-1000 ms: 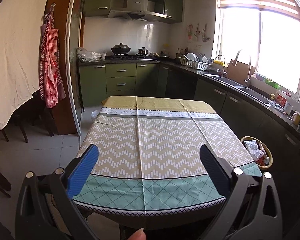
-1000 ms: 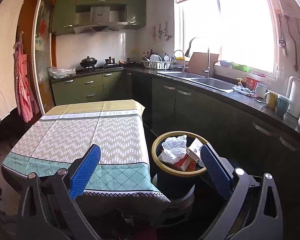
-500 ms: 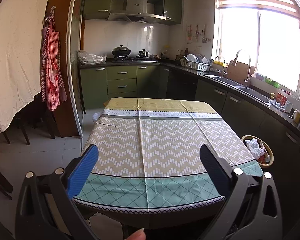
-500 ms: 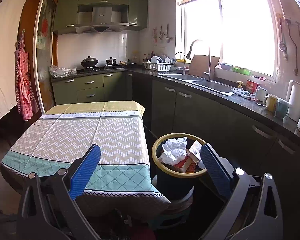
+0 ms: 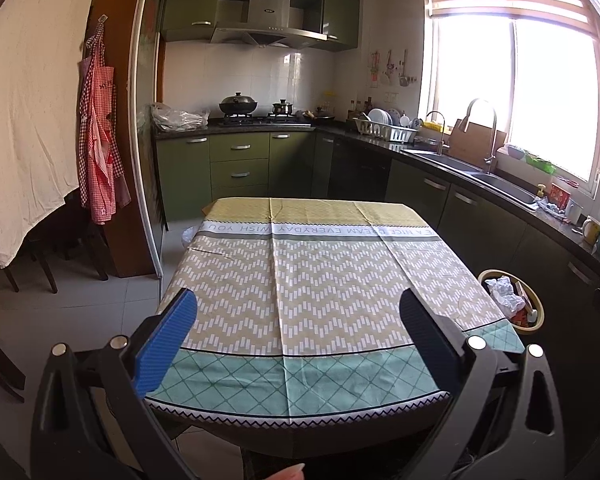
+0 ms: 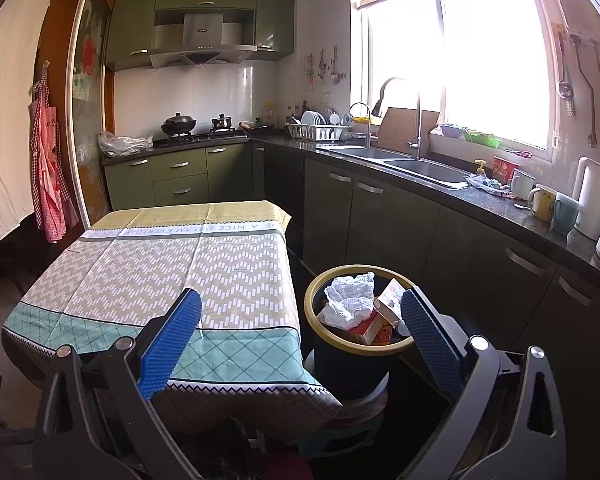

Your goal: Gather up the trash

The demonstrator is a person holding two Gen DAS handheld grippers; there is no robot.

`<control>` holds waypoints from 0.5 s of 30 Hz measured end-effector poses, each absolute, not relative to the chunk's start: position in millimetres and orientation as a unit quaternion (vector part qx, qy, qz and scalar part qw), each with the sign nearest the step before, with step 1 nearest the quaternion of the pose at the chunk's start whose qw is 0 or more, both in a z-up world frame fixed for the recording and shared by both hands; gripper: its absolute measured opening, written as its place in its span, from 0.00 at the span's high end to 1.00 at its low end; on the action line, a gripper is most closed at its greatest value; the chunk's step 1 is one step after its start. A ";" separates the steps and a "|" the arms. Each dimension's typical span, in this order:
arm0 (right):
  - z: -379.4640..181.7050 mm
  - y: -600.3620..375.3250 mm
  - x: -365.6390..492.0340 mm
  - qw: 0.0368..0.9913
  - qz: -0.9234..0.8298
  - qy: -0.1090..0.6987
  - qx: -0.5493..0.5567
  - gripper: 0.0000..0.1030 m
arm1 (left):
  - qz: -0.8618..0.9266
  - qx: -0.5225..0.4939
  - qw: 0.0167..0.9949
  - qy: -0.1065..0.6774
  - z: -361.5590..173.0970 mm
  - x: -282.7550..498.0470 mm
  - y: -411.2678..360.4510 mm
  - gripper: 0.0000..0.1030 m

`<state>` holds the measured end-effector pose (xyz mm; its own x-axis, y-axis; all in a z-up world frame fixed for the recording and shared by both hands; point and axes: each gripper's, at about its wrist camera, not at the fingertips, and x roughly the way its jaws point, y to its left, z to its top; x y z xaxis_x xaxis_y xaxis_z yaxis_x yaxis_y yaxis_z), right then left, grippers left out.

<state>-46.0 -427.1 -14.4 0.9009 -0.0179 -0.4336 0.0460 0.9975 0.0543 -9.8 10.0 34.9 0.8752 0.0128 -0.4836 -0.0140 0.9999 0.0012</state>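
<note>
One full bin point(image 6: 356, 350), beside table point(image 6: 148, 264).

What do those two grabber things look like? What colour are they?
Both match. The left gripper and right gripper each have two flat fingers with bumpy blue pads on chunky black plastic arms, dotted with round silver bolts. No cables or markings show.

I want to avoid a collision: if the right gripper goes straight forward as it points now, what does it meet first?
Probably the trash bin beside the table; the open right gripper points near its rim, though depth is unclear.
</note>
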 end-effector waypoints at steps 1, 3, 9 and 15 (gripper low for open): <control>-14.8 -427.1 -45.8 0.974 -0.015 0.222 0.032 0.04 | 0.006 -0.003 0.968 0.249 35.1 -10.1 10.4 0.06; -15.6 -427.5 -45.1 0.974 -0.013 0.224 0.033 0.04 | 0.004 -0.007 0.968 0.250 35.5 -9.9 11.4 0.06; -16.9 -428.2 -43.2 0.974 -0.013 0.225 0.033 0.04 | 0.011 -0.004 0.968 0.251 34.2 -10.4 12.4 0.06; -17.0 -428.6 -43.3 0.974 -0.013 0.224 0.032 0.04 | 0.011 0.005 0.968 0.252 32.9 -10.6 8.7 0.06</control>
